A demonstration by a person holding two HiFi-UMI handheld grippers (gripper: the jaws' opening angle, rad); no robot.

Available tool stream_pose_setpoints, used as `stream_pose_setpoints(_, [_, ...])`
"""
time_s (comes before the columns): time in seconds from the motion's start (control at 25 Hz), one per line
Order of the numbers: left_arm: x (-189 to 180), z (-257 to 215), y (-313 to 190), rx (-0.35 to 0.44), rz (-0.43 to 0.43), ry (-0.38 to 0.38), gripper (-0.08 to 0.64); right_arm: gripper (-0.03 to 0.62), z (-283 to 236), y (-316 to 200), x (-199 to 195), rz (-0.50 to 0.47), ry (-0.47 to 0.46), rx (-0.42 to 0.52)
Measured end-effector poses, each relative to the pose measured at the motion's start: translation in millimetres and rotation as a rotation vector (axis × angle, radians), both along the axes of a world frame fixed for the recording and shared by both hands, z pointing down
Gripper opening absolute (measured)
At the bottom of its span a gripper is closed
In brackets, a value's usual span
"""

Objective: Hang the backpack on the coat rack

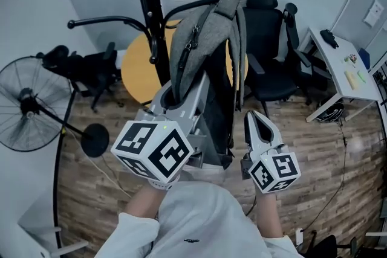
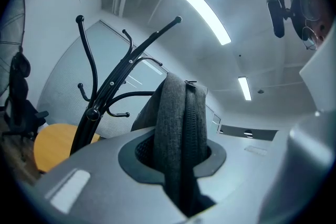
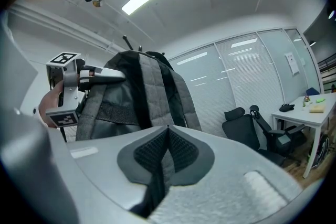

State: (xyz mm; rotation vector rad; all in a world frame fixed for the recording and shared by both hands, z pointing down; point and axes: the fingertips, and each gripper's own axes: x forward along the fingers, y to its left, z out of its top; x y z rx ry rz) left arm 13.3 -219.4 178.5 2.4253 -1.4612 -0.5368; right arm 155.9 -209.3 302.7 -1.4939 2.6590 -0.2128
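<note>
Far left stood a fan [image 1: 27, 103], well clear. Next came the coat rack [image 1: 148, 3], one hook arm [image 1: 106, 23] reaching out low. The left gripper [image 1: 181, 92] was clamped on a thick zippered fold of the grey backpack [image 1: 205, 39], jaws partly apart around the bulk, holding it aloft just beside the rack. The right gripper [image 1: 254, 116] was pinched nearly shut on a thin shoulder strap [image 1: 242, 63]. An office chair [image 1: 272, 51] and a desk [image 1: 341, 63] sat beyond. The lift looked about half done. To finish well, the bag's top likely needed to rise above a hook, the right pulling the strap open into a loop, neither grip loosening until the hook bore the weight.
</note>
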Motion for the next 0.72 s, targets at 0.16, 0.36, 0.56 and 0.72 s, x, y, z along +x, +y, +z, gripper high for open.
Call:
stream_pose_setpoints(0.16, [-9, -1, -3, -0.006, -0.009, 0.084, 0.104, 0.0, 0, 0, 0, -0.004, 0.003, -0.004])
stream_pose_setpoints(0.36, [-11, -11, -5, -0.057, 0.05, 0.203, 0.106, 0.0, 6, 0, 2, 0.0, 0.004, -0.024])
stream_pose_setpoints(0.56, [-10, -9, -4, -0.13, 0.109, 0.328, 0.106, 0.0, 7, 3, 2, -0.004, -0.022, -0.033])
stream_pose_setpoints(0.72, [-21, -6, -3, -0.156, 0.11, 0.418, 0.106, 0.0, 2, 5, 6, 0.011, -0.024, -0.022])
